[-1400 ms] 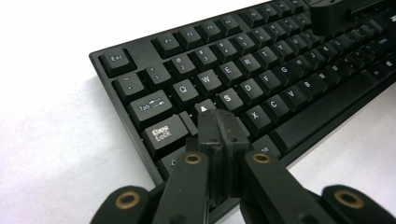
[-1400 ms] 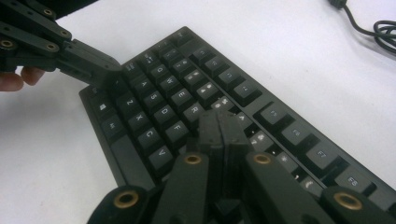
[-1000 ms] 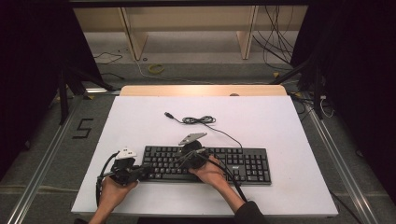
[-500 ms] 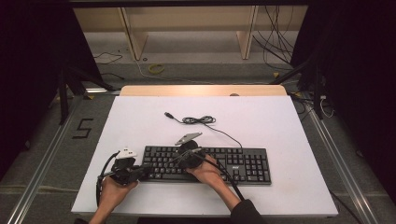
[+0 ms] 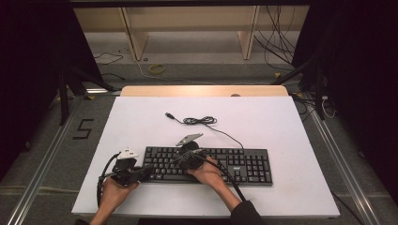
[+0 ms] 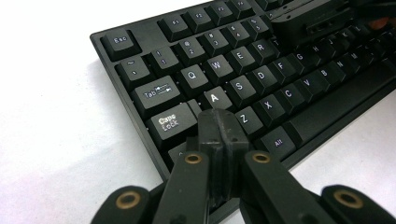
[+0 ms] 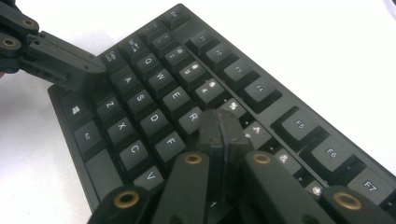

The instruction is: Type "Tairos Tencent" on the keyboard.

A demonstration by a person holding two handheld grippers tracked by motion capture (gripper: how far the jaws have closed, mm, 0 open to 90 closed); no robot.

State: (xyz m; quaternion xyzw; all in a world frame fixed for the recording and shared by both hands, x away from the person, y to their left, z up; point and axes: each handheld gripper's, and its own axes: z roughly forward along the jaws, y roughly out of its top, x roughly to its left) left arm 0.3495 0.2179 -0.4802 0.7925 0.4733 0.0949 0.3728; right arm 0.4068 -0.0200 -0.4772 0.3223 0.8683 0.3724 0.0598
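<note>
1. While both hands rest at the near edge of the white table [image 5: 141,122], a black keyboard [image 5: 244,165] lies flat on it, lengthwise across the near half, just in front of the person.
2. The left claw [image 5: 146,172] sits at the keyboard's left end, held in the left hand [image 5: 112,193]; its two jaws are pressed together with nothing between them.
3. In the left gripper view, that closed left claw [image 6: 223,122] points at the row by the Caps Lock key [image 6: 173,122], with its tip just over the keys near A and Z; whether it touches a key cannot be told.
4. The right claw [image 5: 180,159] lies over the left-middle keys, held in the right hand [image 5: 206,172]; its jaws are likewise together and hold nothing.
5. In the right gripper view, the right claw [image 7: 223,122] sits over the keys beside R and F, and the left claw comes in from the upper left, over the keyboard's corner.
6. The keyboard's cable [image 5: 199,121] runs from its far edge and lies loosely coiled on the table farther back, its plug end [image 5: 169,115] to the left.
</note>
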